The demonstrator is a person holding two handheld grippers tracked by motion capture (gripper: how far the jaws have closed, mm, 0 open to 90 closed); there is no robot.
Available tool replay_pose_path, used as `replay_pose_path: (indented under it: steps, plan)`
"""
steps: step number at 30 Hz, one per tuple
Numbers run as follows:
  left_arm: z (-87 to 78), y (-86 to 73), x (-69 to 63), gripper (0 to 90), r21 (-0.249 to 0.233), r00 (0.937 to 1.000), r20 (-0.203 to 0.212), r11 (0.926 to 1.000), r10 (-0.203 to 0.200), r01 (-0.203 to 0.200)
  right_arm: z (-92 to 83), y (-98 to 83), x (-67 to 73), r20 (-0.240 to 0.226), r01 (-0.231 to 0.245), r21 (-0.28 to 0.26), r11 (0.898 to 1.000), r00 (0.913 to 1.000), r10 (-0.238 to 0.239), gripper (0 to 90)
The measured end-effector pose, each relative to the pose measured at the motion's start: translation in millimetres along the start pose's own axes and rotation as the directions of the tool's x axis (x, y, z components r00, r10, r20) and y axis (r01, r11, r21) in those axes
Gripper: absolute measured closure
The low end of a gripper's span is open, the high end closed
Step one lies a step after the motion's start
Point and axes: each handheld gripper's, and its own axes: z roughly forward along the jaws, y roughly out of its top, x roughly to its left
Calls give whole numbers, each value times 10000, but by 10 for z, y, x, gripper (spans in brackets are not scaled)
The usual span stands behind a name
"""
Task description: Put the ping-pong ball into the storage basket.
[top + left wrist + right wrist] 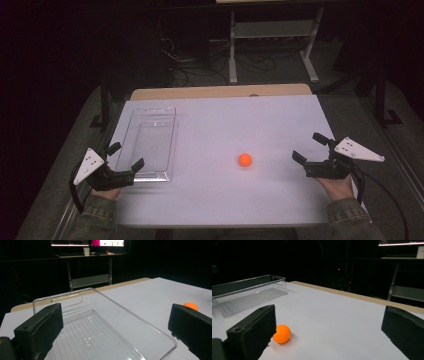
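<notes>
Left tongs [126, 156]: jaws spread wide apart, nothing between them and nothing touched. They sit at the near left of the surface, aimed at the near end of the tray.
Left tongs, own camera [115, 327]: both black jaws stand far apart at the bottom corners, with the tray's near rim running between them but not pinched.
Right tongs [310, 146]: also wide apart, holding nothing. They hover at the near right, pointing left toward the ball, well apart from it.
Right tongs, own camera [329, 330]: the ball sits just beside the left jaw's tip and partly behind it; can't tell for sure if it's touching, but it isn't gripped.
Ball [245, 159]: small, orange, lying loose on the bare surface between the tray and the right tongs, closer to the right side. Also seen in the left gripper view [190, 306] peeking over the right jaw, and in the right gripper view [282, 333].
Tray [148, 141]: clear plastic, long and rectangular, ribbed floor, lying lengthwise on the left half, looks empty. Shows as [100, 322] and [249, 293] too.
Surface [225, 125]: white sheet over a wooden top, lit against a dark room.
Hands: one behind each pair of tongs, sleeves coming in from the bottom edge.
</notes>
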Motion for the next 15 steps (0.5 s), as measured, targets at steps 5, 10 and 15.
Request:
replay_pose_path:
  steps: [5, 10, 15]
  plan:
    - [-6, -10, -6, 0, 181, 9999, 106, 9998, 129, -131, -6, 3, 12, -60, 124, -89, 9999, 9999, -125, 0]
    - [-30, 4, 9, 0, 263, 9999, 96, 9996, 74, -76, -4, -12, 11, -41, 45, -6, 10000, 10000, -45, 0]
    - [-15, 1, -4, 0, 507, 9996, 165, 9984, 248, -256, -9, -12, 14, -62, 31, -36, 10000, 10000, -32, 0]
